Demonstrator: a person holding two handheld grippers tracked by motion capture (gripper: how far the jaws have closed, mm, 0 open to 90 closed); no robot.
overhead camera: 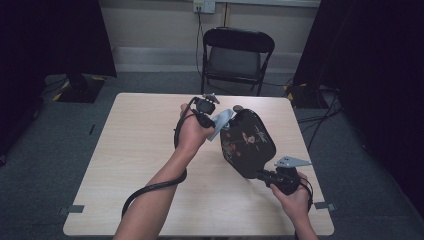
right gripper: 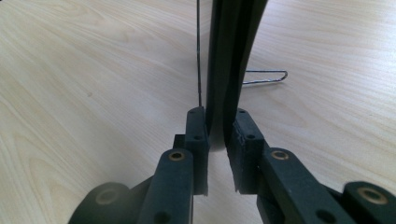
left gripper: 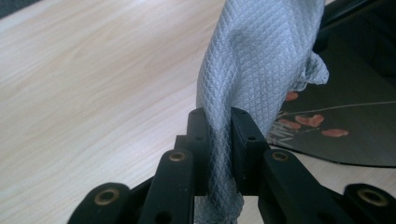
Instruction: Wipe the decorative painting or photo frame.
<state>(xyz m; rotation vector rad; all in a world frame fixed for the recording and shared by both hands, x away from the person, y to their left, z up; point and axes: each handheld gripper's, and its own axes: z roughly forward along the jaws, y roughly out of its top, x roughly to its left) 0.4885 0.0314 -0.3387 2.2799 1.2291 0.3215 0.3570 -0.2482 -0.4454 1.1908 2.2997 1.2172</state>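
My right gripper (right gripper: 217,133) clamped the black tray's (right gripper: 233,56) edge above the table (right gripper: 93,84); a wire clip (right gripper: 266,77) lay beyond.

In my left tool view the grey cloth (left gripper: 252,70) runs off the top edge and drops out of sight between my jaws at the bottom. The black tray (left gripper: 355,130) is cut by the right edge. In my right tool view the tray's rim (right gripper: 231,56) leaves the frame's top. From above, my left hand (overhead camera: 192,132) hides my left tool (overhead camera: 212,117) tips.
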